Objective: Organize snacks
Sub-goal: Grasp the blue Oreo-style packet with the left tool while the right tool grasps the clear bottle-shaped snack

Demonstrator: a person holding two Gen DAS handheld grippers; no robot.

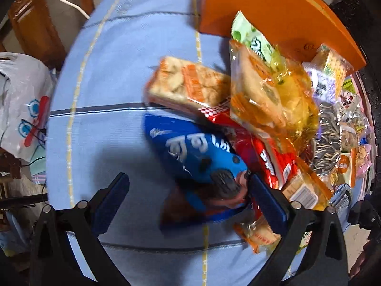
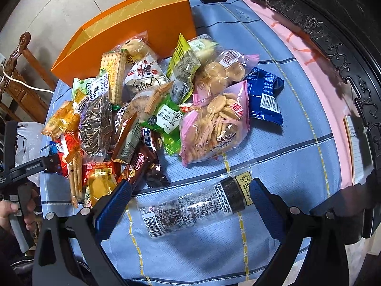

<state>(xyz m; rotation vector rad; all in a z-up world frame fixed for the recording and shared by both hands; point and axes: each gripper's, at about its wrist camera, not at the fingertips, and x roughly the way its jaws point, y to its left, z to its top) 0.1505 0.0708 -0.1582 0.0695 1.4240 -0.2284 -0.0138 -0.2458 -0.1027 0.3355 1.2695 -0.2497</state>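
A pile of snack packets lies on a blue checked tablecloth (image 1: 114,76). My left gripper (image 1: 188,190) is open, its fingers straddling a blue cookie bag (image 1: 195,152) at the pile's near edge. A tan cracker pack (image 1: 188,83), a yellow-orange cracker bag (image 1: 269,100) and a red packet (image 1: 269,157) lie beside it. My right gripper (image 2: 190,195) is open over a clear printed tube wrapper (image 2: 195,207) lying on the cloth. A pink biscuit bag (image 2: 214,121), a sunflower seed bag (image 2: 95,126) and a small blue packet (image 2: 264,95) lie beyond.
An orange box (image 2: 133,23) stands at the back of the pile and also shows in the left wrist view (image 1: 262,7). A dark carved rim (image 2: 333,40) and a pink strip border the cloth on the right. A white plastic bag (image 1: 21,104) and wooden furniture (image 1: 33,23) are off the left edge.
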